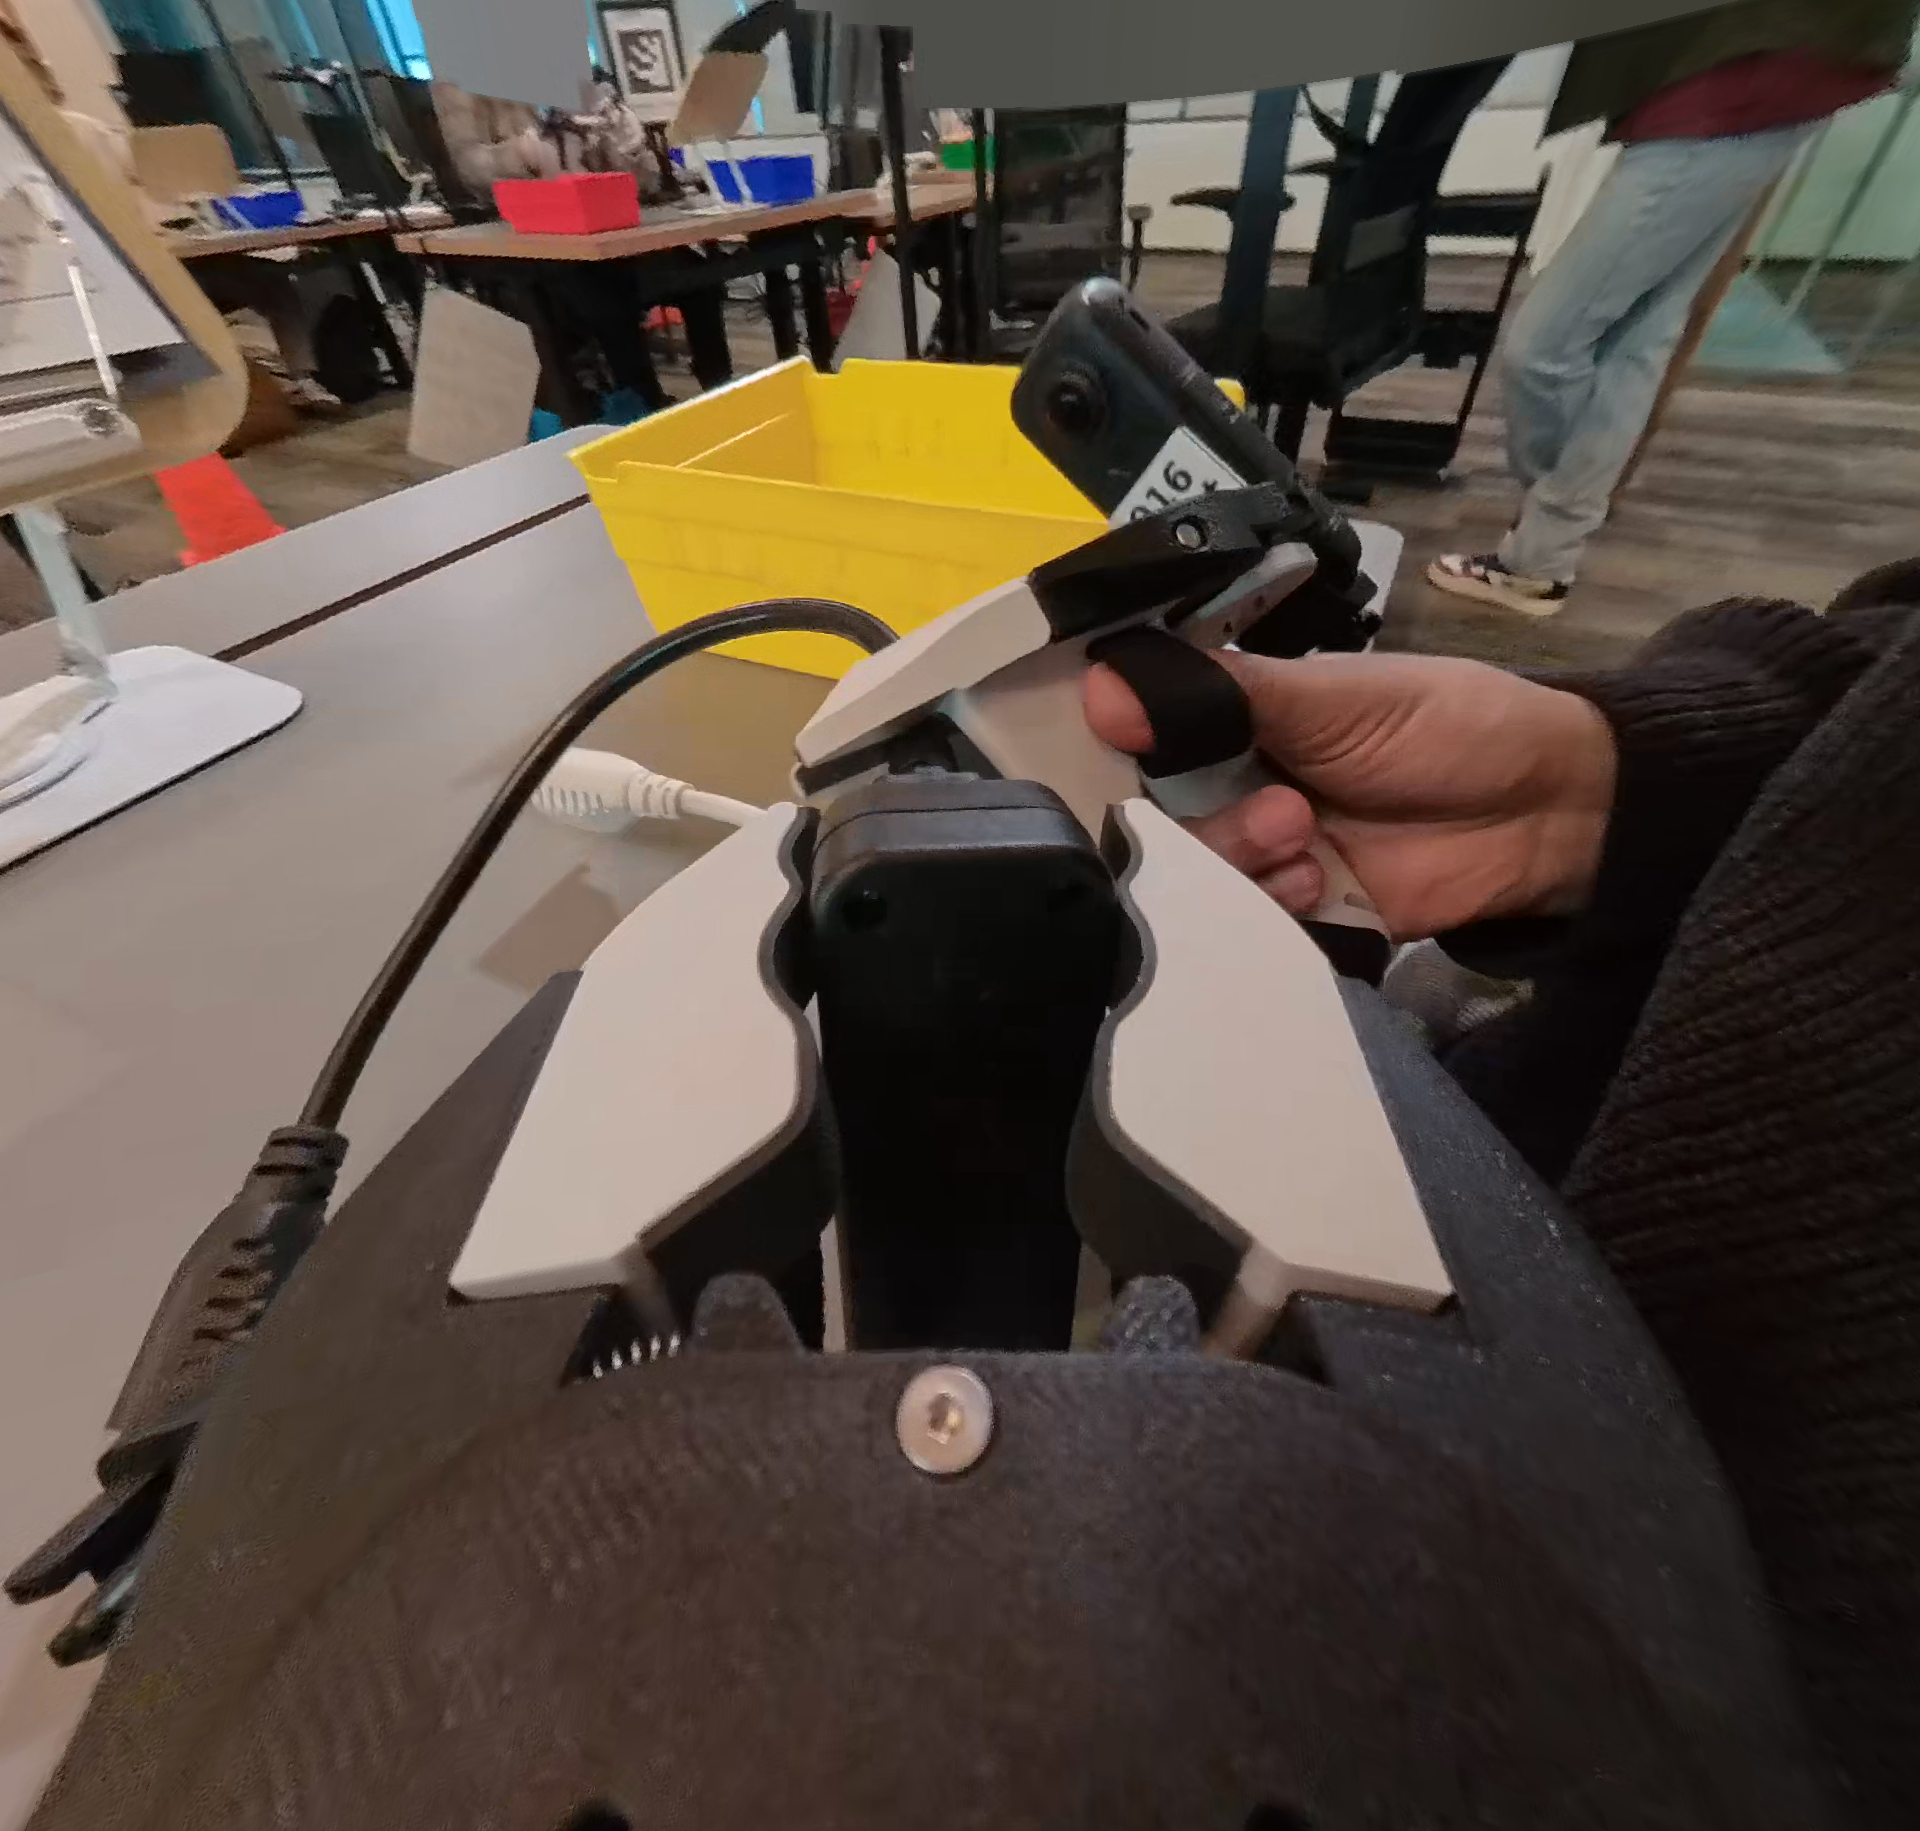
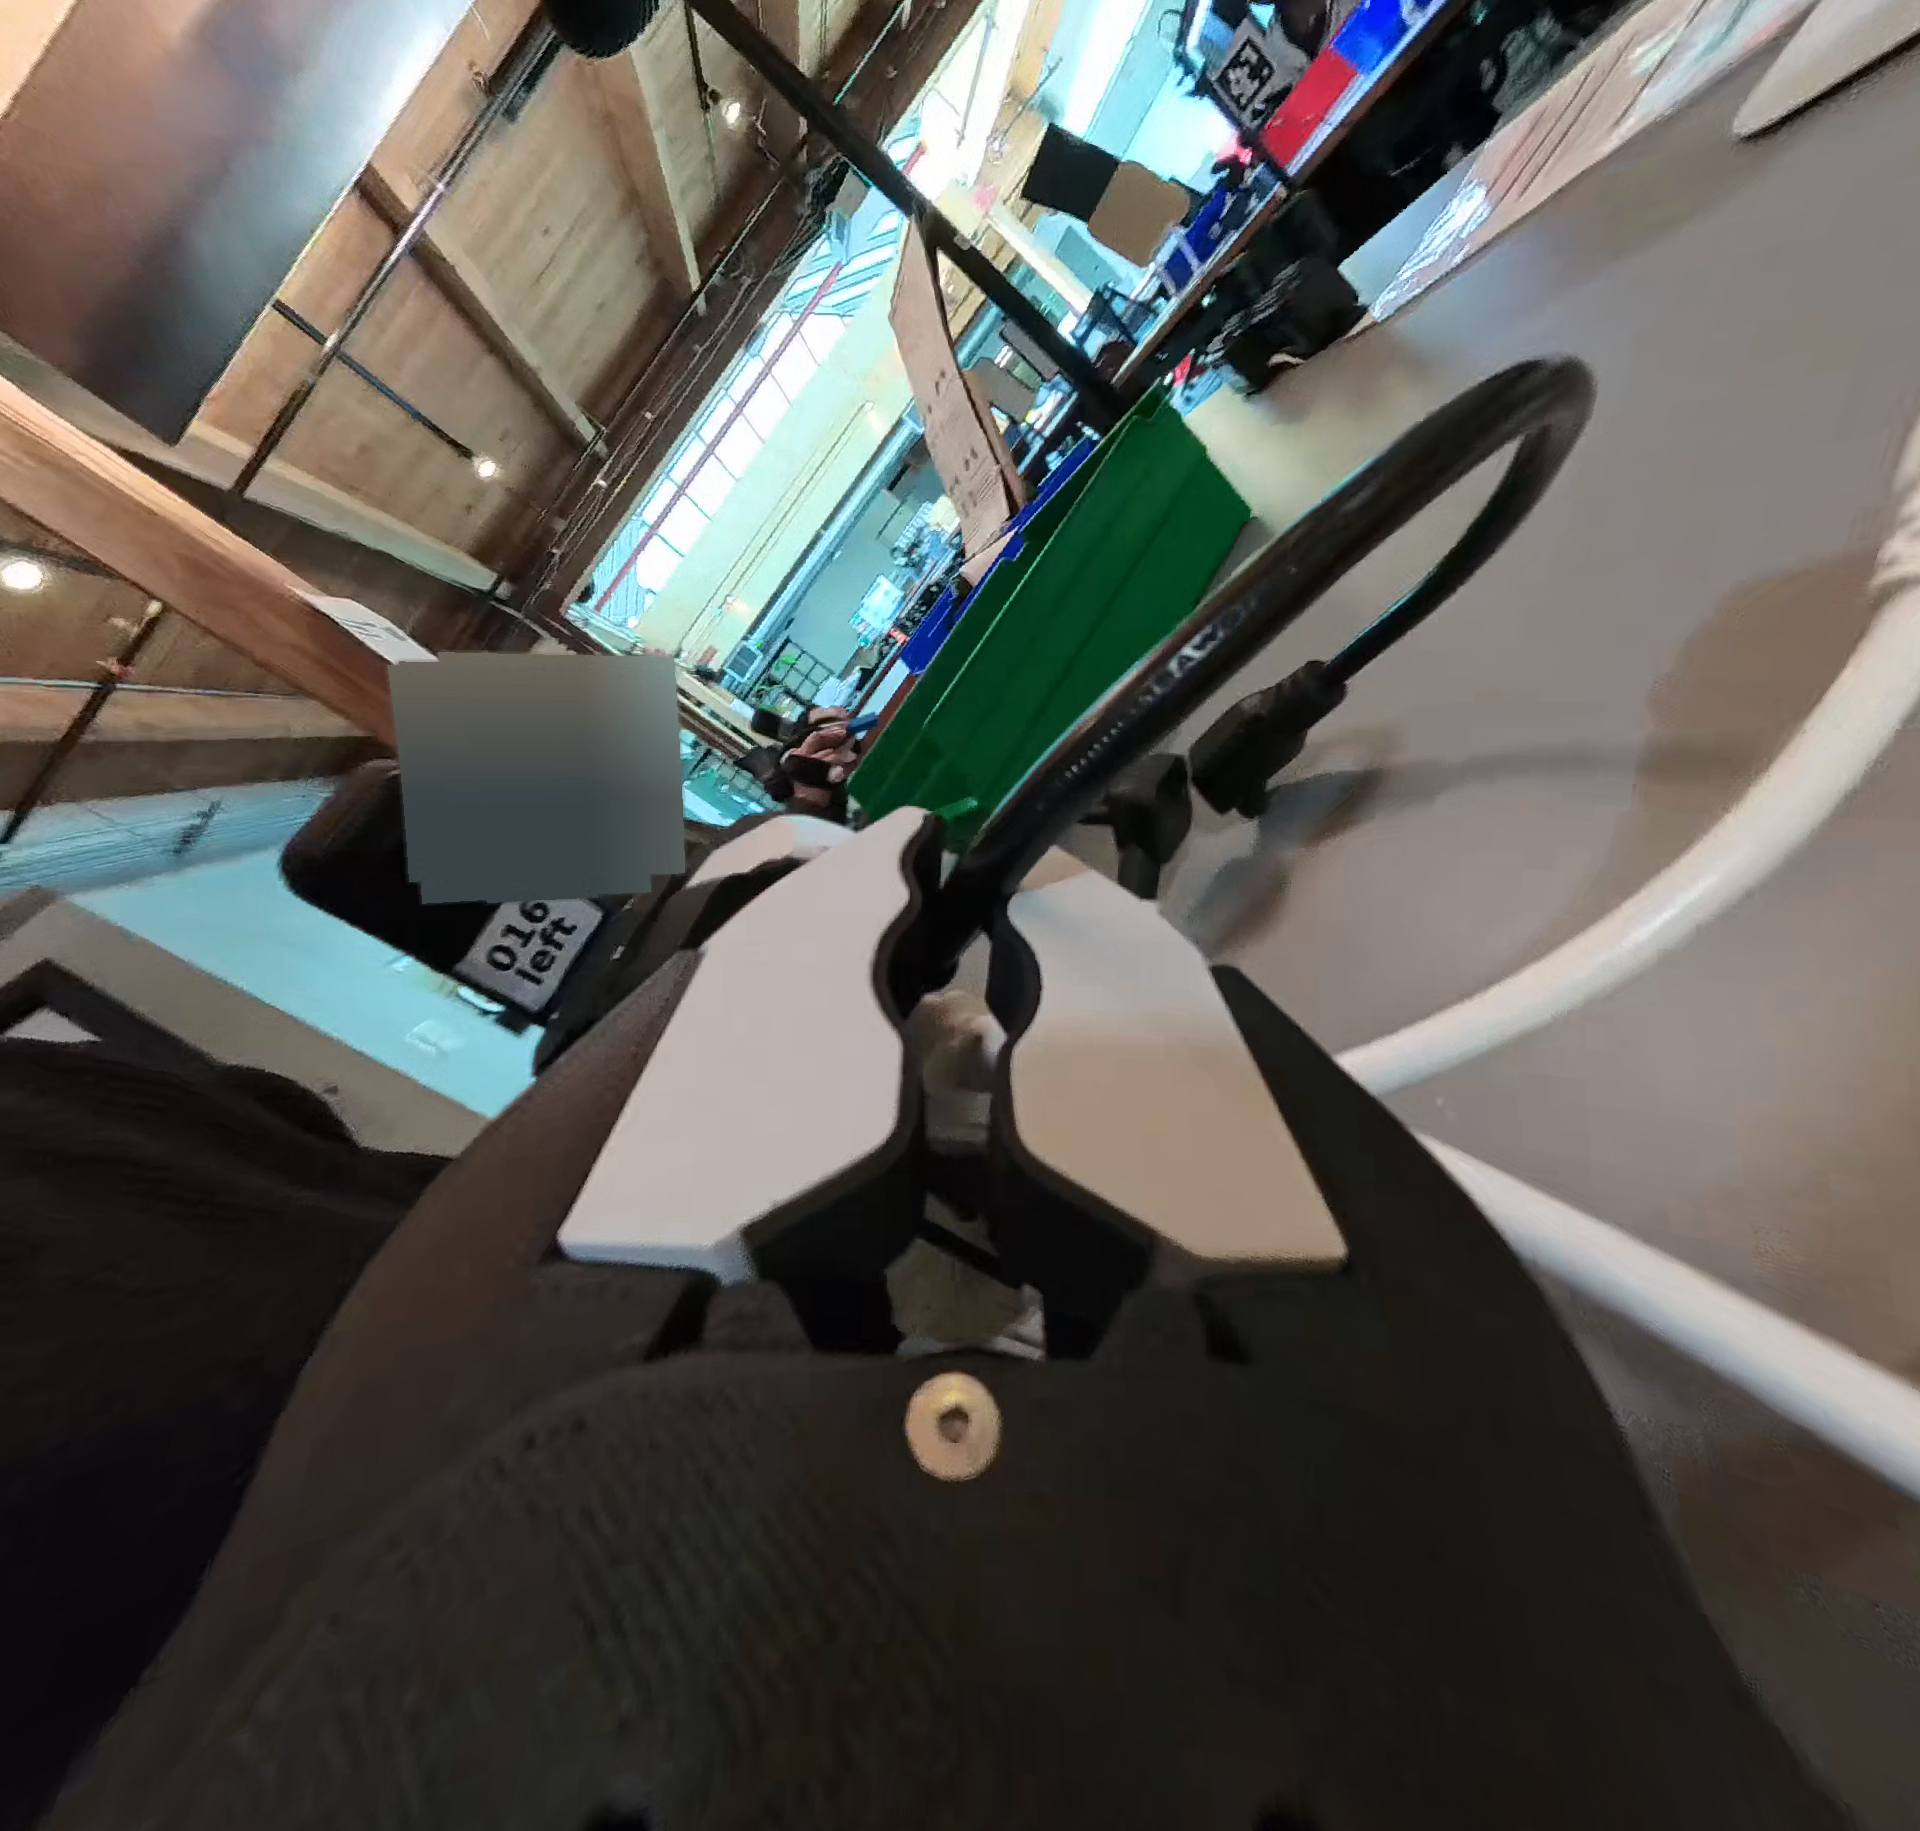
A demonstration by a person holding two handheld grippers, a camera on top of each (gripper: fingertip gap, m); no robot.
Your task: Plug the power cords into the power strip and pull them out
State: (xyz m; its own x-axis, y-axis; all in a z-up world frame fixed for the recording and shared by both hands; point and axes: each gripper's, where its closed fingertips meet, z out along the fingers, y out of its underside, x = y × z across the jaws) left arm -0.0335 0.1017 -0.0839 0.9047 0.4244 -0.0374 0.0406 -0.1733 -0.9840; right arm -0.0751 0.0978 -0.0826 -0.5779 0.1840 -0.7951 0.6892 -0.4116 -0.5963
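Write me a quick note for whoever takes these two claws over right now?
Left claw: shut on the black power strip, held above the grey table.
Right claw: shut on the black power cord, right at the strip's far end.
White cord lies on the table, yellow bin behind.
Whether a plug is seated is hidden. Left: finish plugging, then pull out.
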